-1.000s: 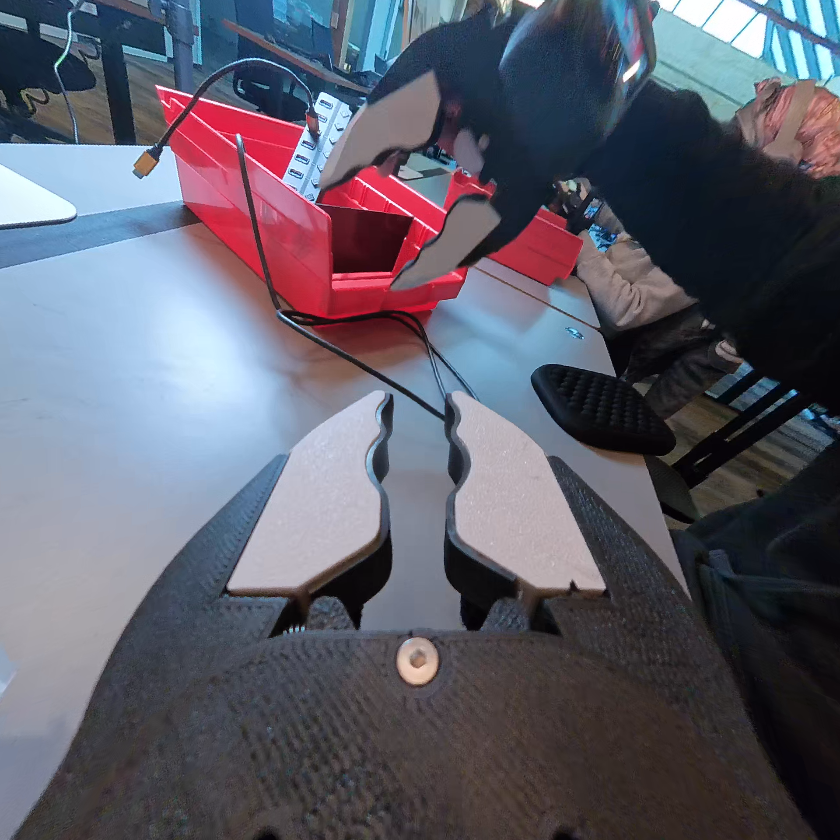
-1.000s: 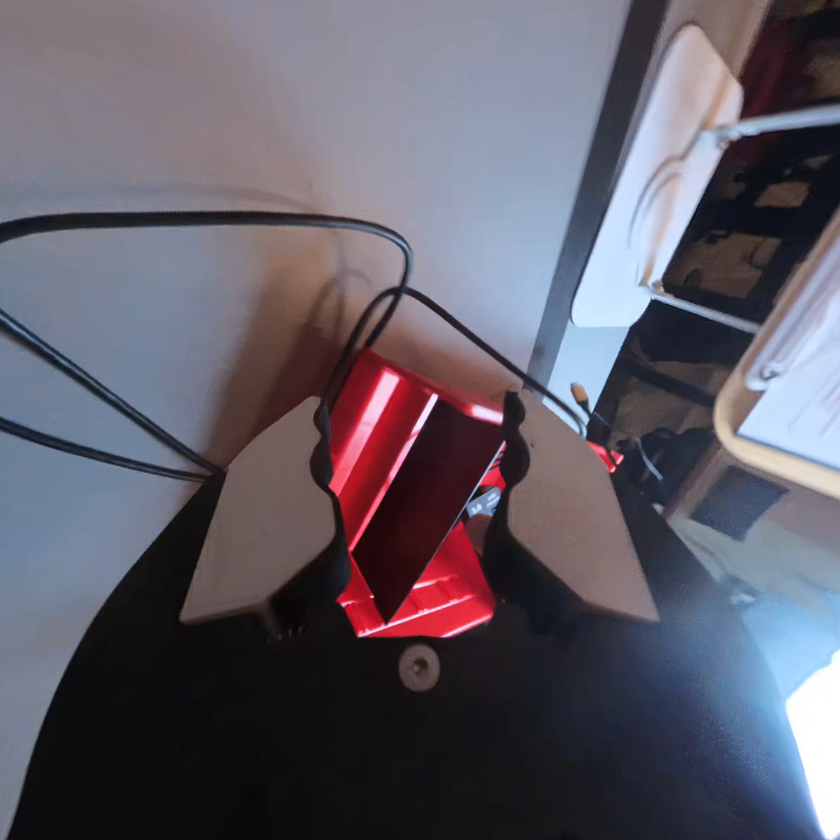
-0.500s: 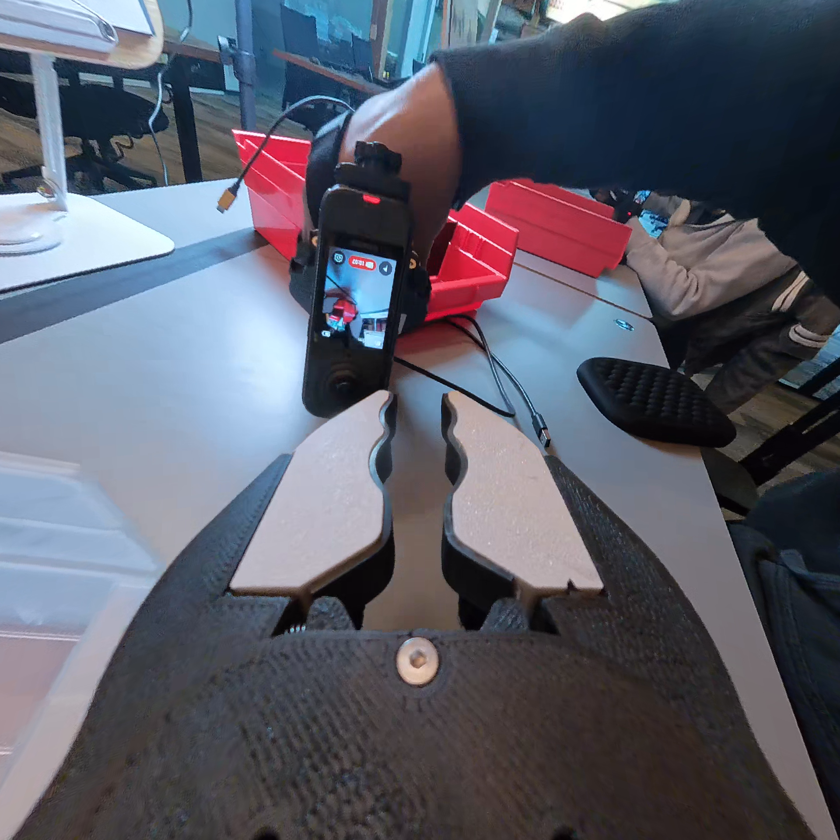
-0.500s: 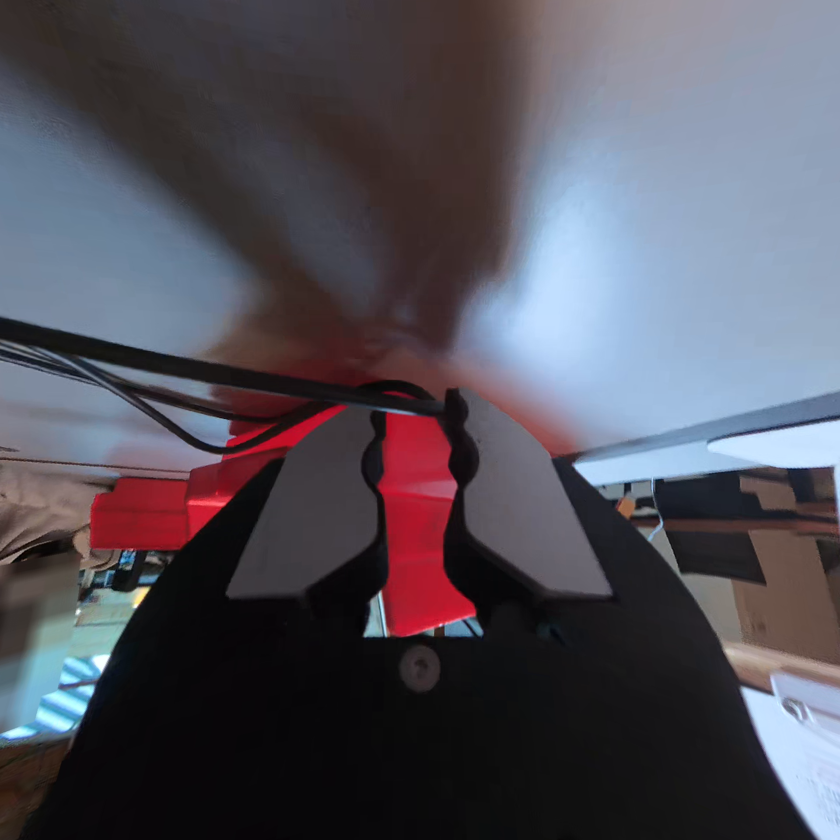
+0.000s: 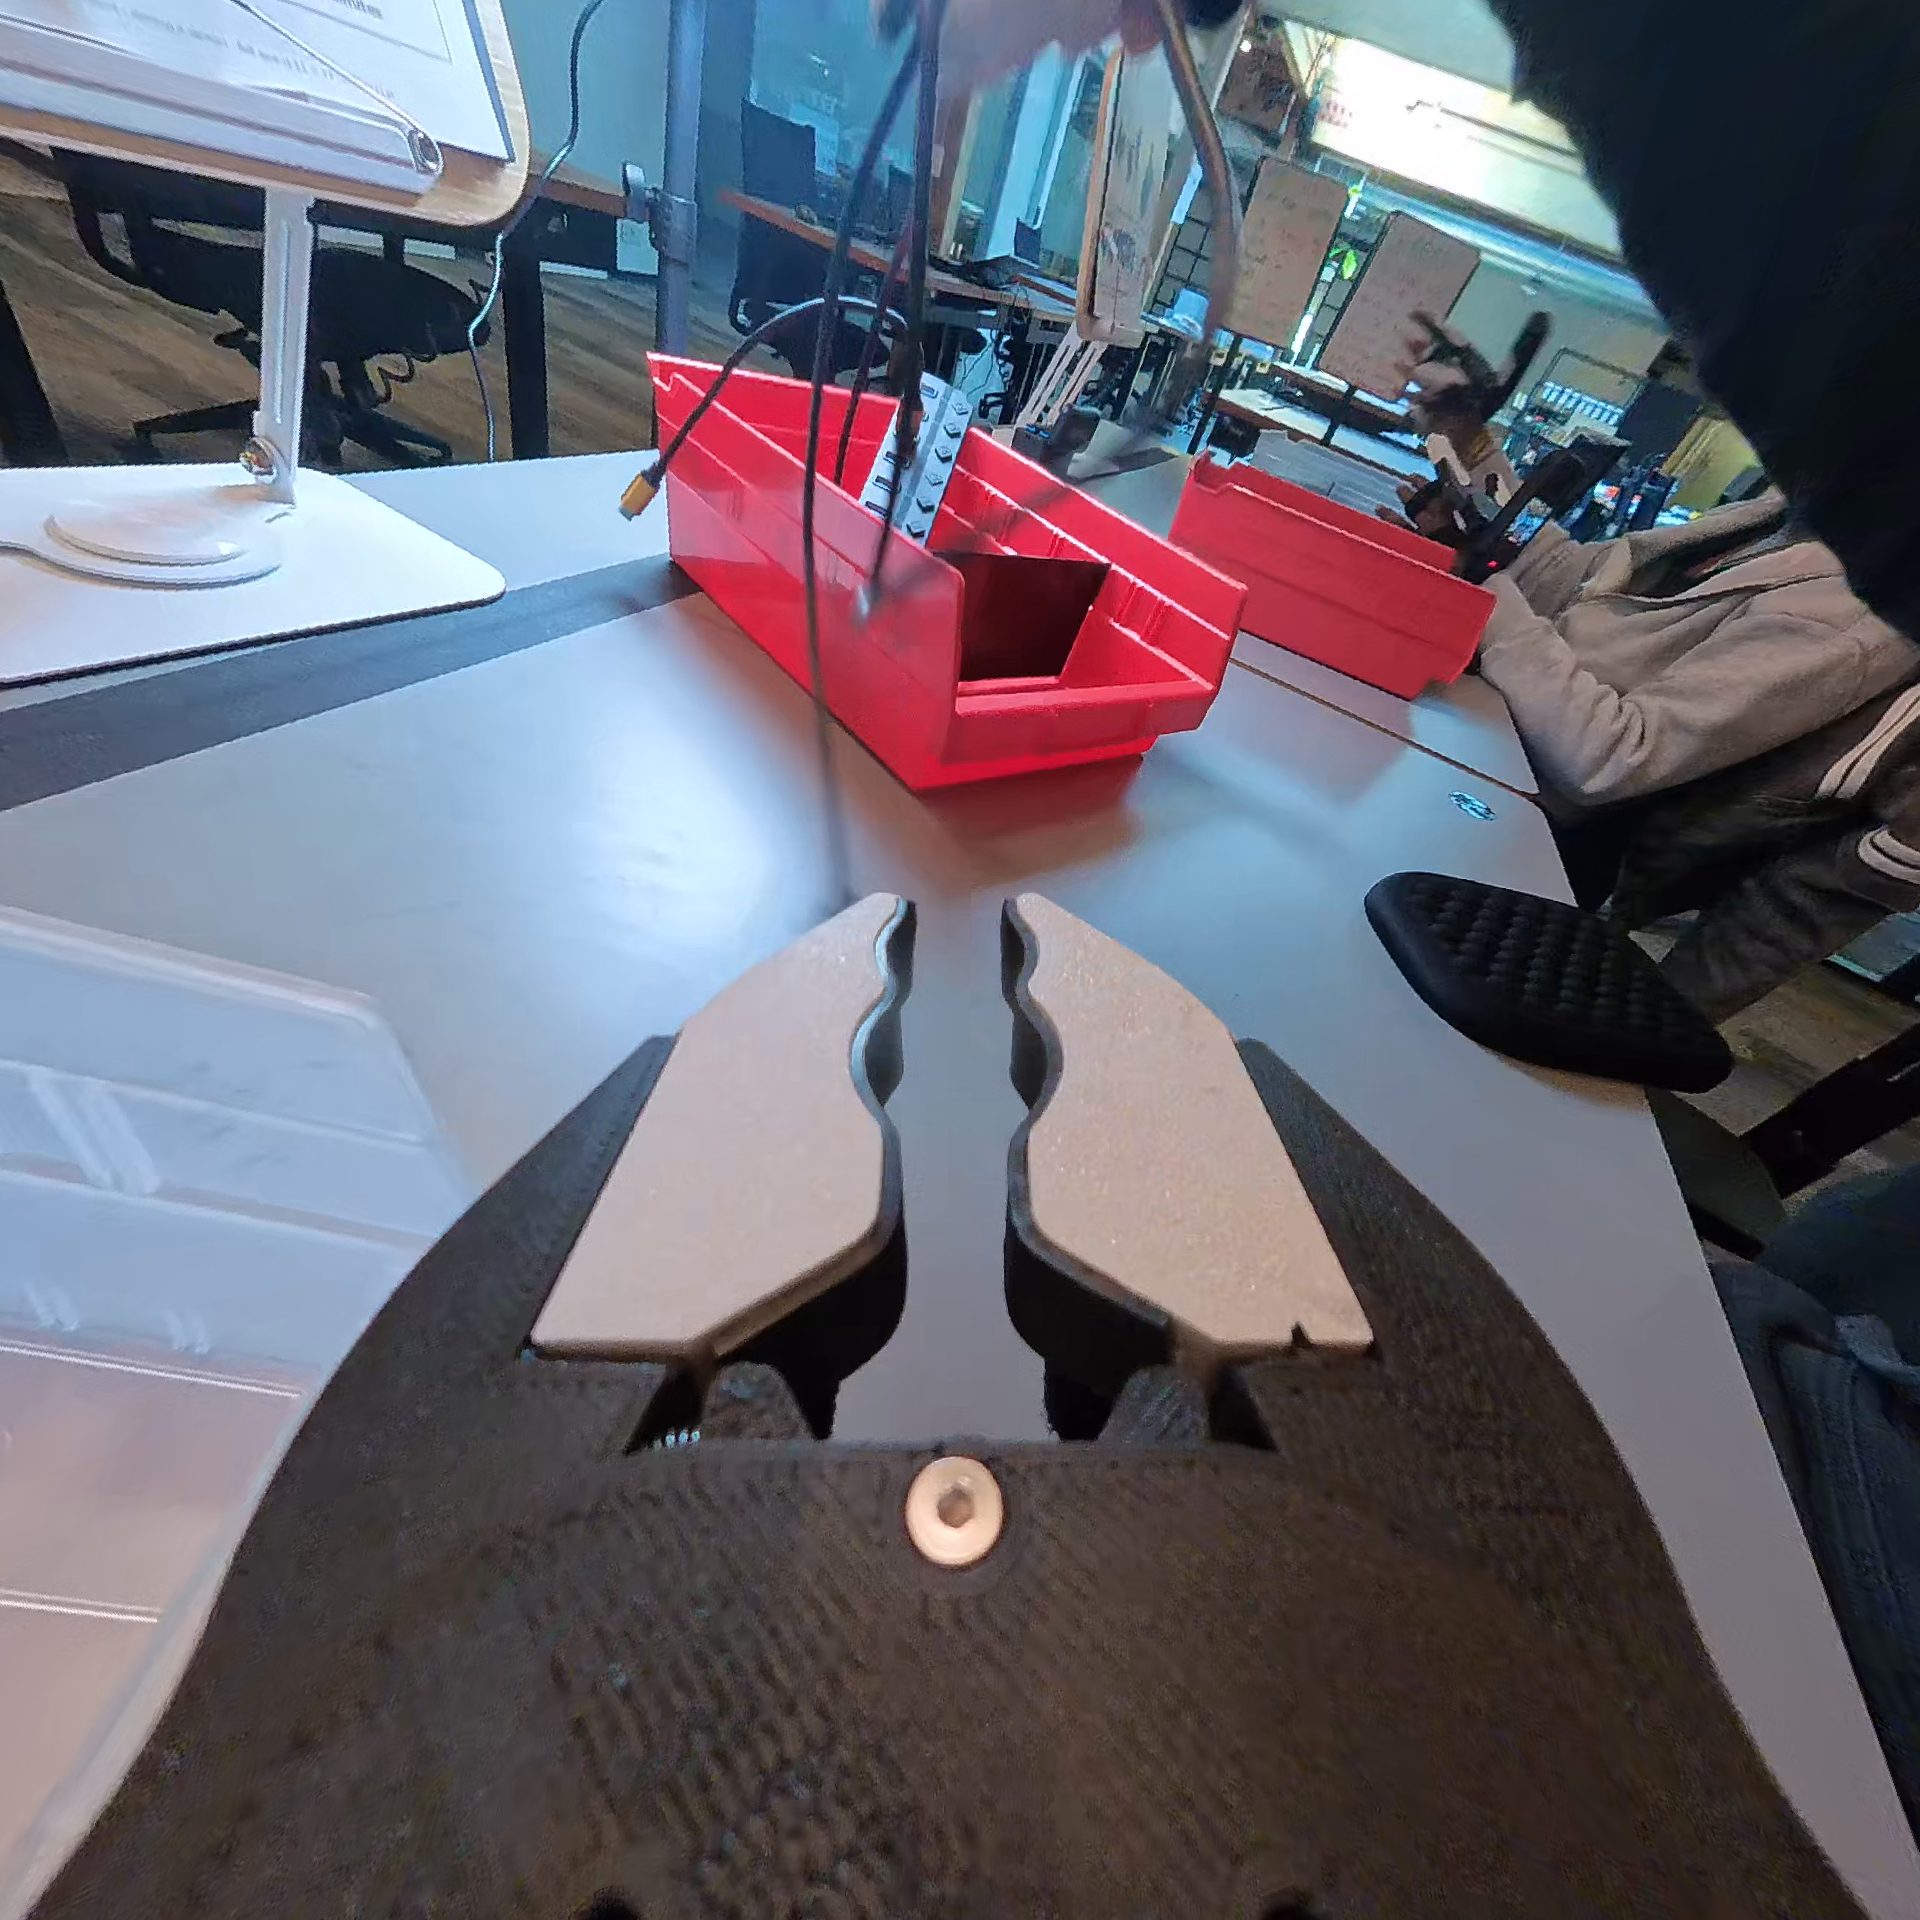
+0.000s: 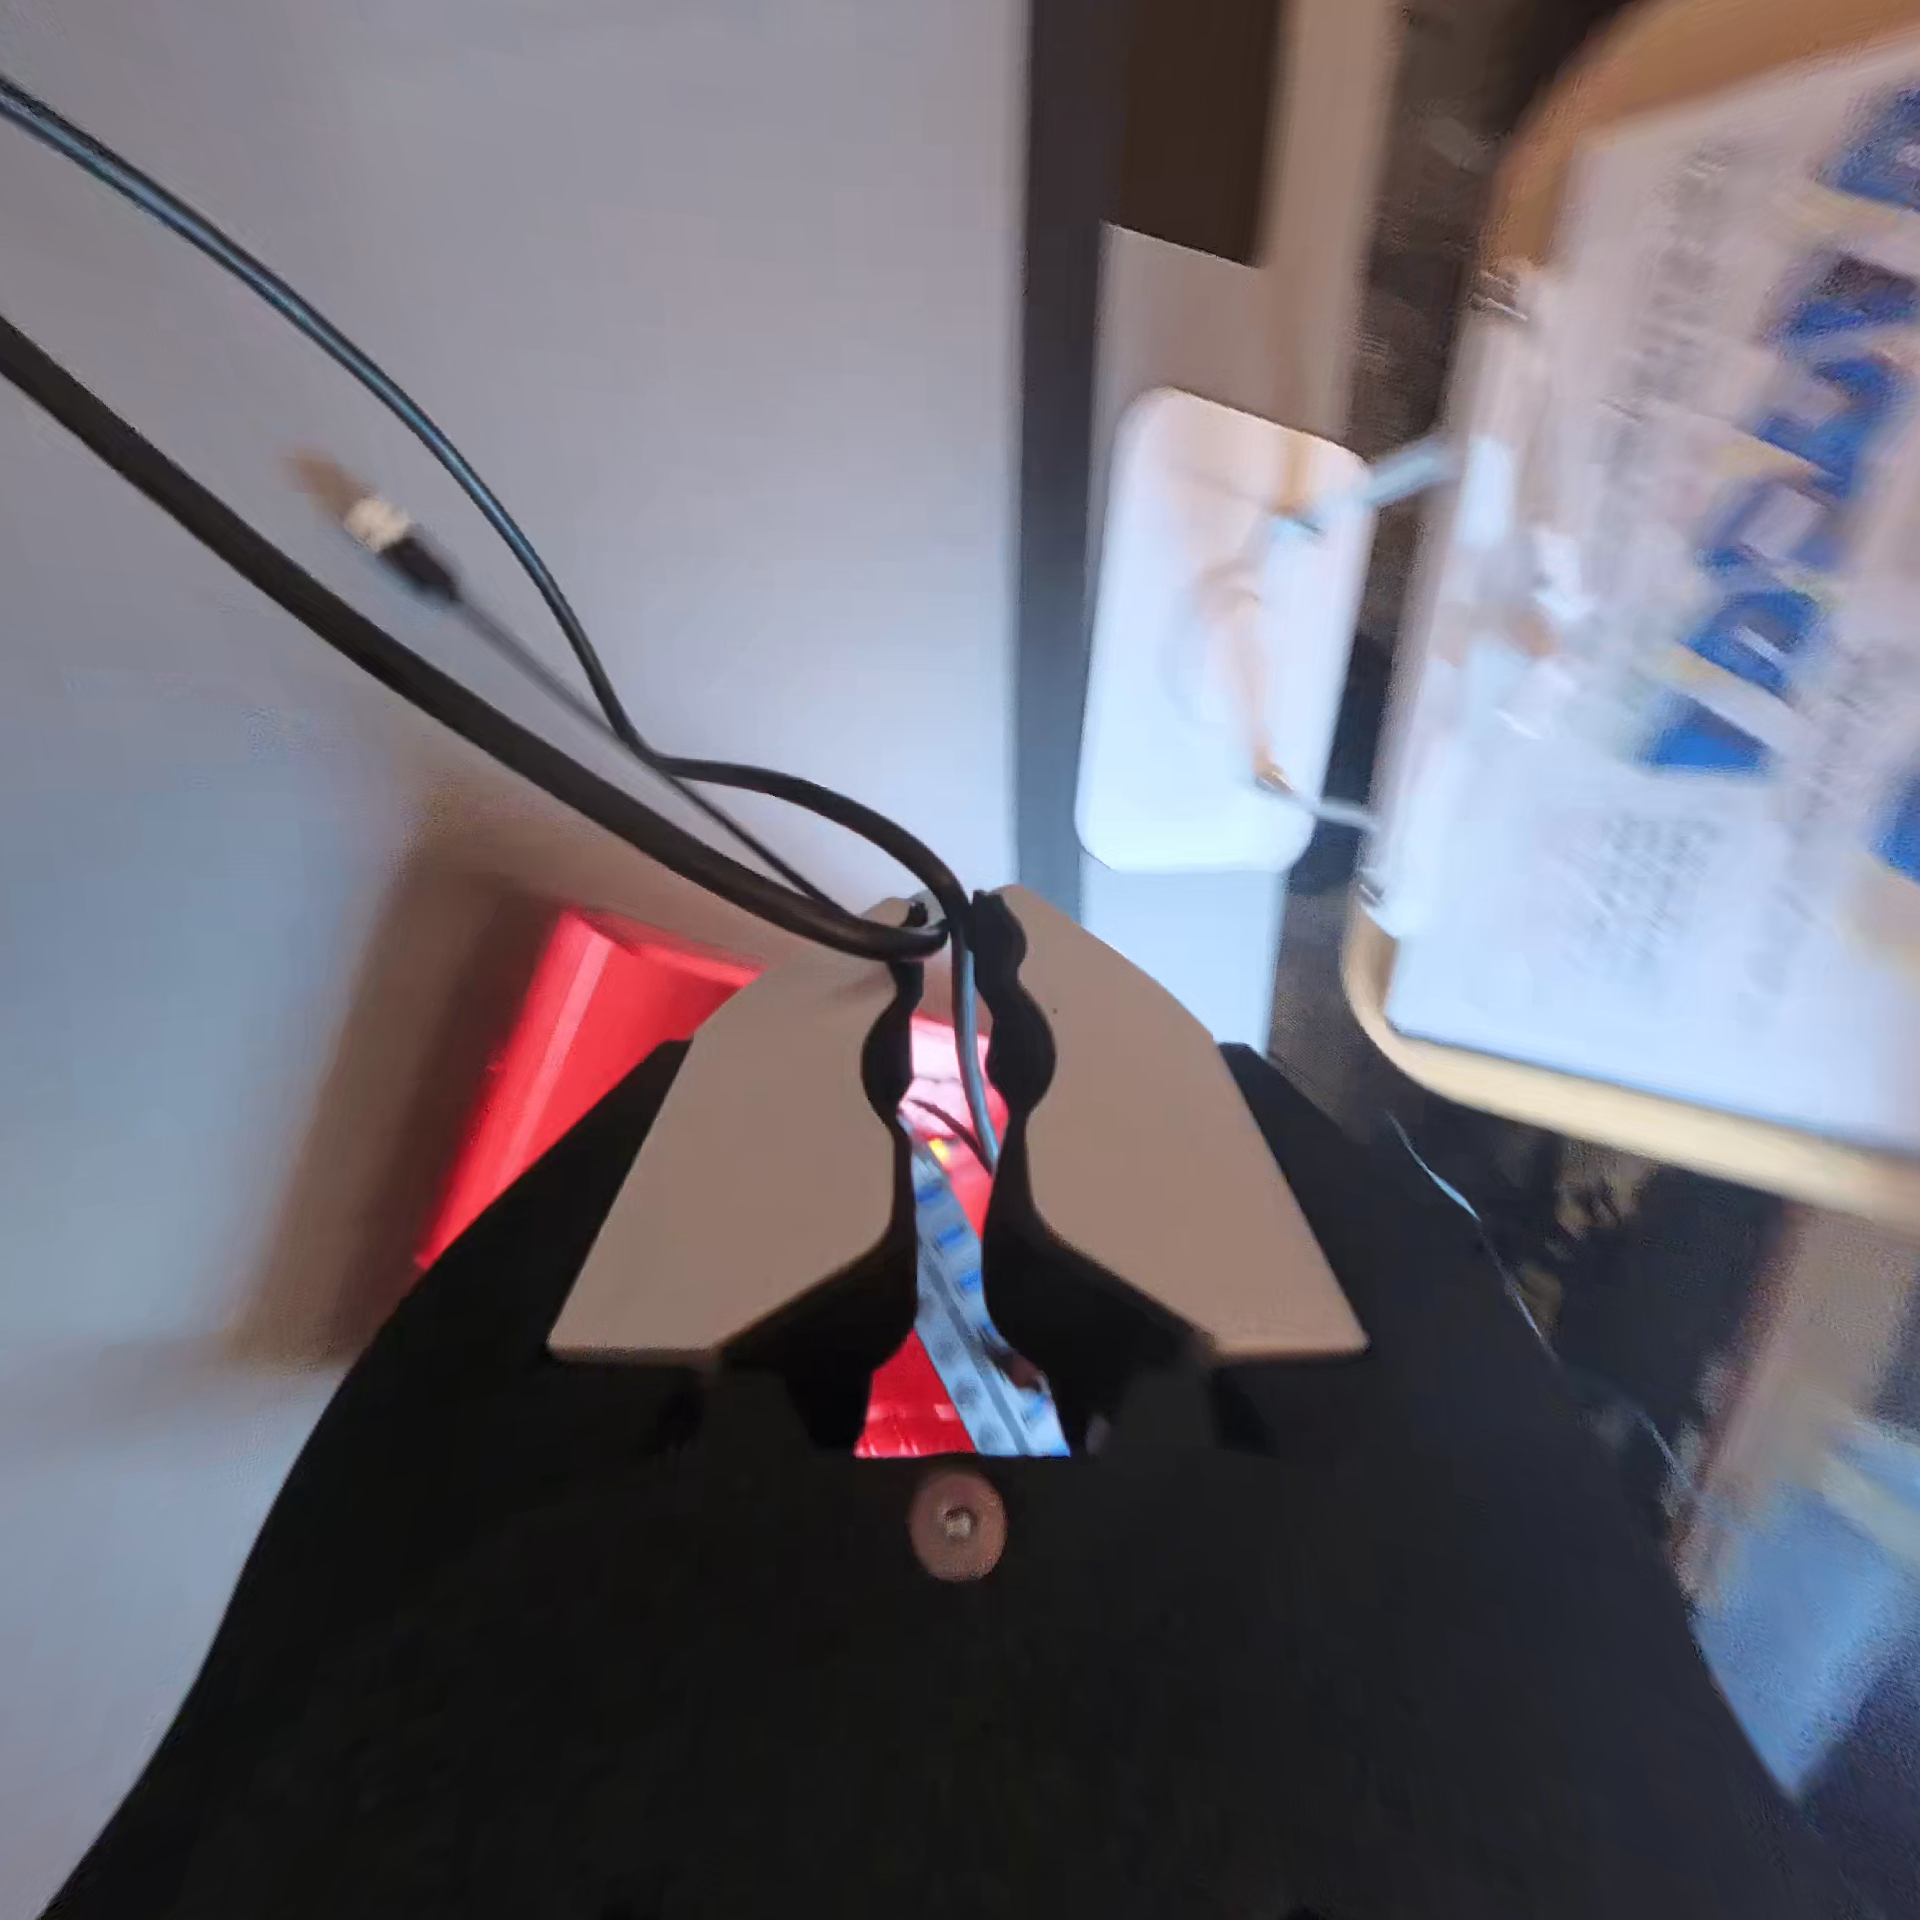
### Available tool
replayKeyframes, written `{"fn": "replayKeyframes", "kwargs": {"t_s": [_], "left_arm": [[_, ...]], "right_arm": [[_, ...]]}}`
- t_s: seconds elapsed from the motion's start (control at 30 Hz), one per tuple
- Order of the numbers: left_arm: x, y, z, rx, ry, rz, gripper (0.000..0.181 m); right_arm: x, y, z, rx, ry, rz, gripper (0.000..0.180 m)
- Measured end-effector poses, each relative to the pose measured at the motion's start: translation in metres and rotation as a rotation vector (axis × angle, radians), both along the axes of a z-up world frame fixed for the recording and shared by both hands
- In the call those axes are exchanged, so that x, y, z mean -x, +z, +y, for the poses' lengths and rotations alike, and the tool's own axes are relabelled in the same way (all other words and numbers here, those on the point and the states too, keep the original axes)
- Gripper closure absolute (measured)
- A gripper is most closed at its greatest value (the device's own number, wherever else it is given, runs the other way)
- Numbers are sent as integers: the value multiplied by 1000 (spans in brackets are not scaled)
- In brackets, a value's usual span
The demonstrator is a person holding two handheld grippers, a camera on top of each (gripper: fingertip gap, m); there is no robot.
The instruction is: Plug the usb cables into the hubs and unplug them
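Black usb cables [image 6: 582, 769] run from upper left of the right wrist view down to frame centre, where the right gripper [image 6: 951, 914] has its tips nearly shut, pinching the bundle at the very tip; 2 strands clear here, a 3rd thin one w/ a small metal plug [image 6: 379, 525] dangles blurred at upper left. Below the jaws, through the narrow gap, a white hub [image 6: 956, 1236] w/ a row of blue ports lies in the red bin [image 6: 582, 1039].

Left wrist view: same cables [image 5: 883, 260] hang from top centre of frame down into the near red bin [image 5: 935, 665], approx 3 strands, motion-blurred. Hub [image 5: 920, 468] leans upright inside that bin, mid-frame. One cable arcs over the bin's left rim, ending in an orange connector [image 5: 639, 497] free in the air. Left gripper [image 5: 956, 914] sits low over the grey table [image 5: 468, 831], lower centre, jaws a small gap apart, holding nothing.

Around: 2nd red bin [image 5: 1340, 561] further right; white stand base [image 5: 208, 561] upper left w/ a clipboard on top; clear plastic box [image 5: 156, 1195] at left edge; black chair armrest [image 5: 1538, 977] right; a seated person's grey sleeve [image 5: 1683, 644] far right. Dark sleeve blocks upper right corner.
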State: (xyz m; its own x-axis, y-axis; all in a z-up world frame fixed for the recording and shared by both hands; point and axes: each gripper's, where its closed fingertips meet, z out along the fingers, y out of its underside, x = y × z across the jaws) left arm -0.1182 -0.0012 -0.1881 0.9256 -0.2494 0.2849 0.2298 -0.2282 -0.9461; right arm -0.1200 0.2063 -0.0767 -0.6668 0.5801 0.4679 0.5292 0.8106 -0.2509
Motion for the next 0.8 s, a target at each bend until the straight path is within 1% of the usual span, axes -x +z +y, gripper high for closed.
{"fn": "replayKeyframes", "kwargs": {"t_s": [0.07, 0.13, 0.2, 0.27, 0.37, 0.47, 0.6, 0.67, 0.73, 0.8], "left_arm": [[-1, -4, 1, 11, -2, 2, 166], [-3, -6, 3, 20, -6, -1, 166], [-3, -8, 4, 28, -6, 1, 166], [-4, -10, 5, 37, -6, 0, 166], [-5, -14, 6, 46, -11, -4, 166], [-8, -16, 8, 56, -21, -8, 166], [-9, -25, 11, 81, -27, -10, 166], [-10, -28, 11, 93, -27, -8, 166], [-9, -30, 10, 99, -24, -1, 166], [-7, -32, 10, 103, -18, 11, 166]], "right_arm": [[-10, 28, 40, -78, -106, 114, 170], [-27, 47, 81, -163, -220, 194, 171], [-48, 55, 119, -216, -335, 246, 171], [-74, 49, 155, -295, -423, 231, 171], [-105, 12, 181, -283, -486, 143, 171], [-117, -32, 189, -240, -495, 70, 171], [-112, -87, 193, -232, -491, -16, 171], [-105, -107, 195, -203, -500, -38, 171], [-104, -126, 197, -190, -505, -98, 171], [-108, -143, 191, -144, -484, -165, 170]]}}
